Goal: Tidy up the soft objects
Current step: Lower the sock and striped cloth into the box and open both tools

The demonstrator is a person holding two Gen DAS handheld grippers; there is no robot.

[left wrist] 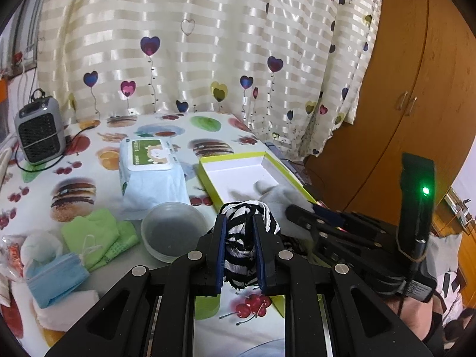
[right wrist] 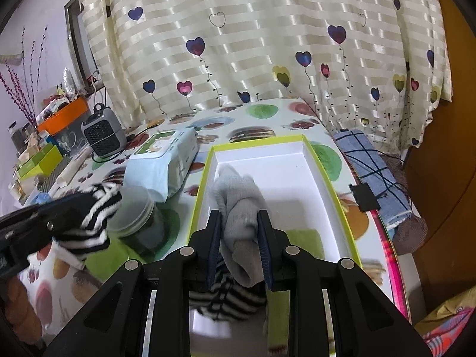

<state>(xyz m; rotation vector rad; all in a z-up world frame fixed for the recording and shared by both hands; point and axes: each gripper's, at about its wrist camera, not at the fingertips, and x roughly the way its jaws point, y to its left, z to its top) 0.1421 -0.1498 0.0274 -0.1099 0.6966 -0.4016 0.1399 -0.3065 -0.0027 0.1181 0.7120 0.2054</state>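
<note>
Claw (left wrist: pixel 239 226) pinches bunched black-white striped sock (left wrist: pixel 241 238).

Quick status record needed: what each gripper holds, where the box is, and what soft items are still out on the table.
left gripper: shut on black-and-white striped sock
right gripper: shut on grey sock, over the box
box: shallow white cardboard box with lime-green rim, open, on the fruit-print tablecloth
still on table: green folded cloth, blue face masks, wet-wipes pack
other: clear round plastic lid
</note>
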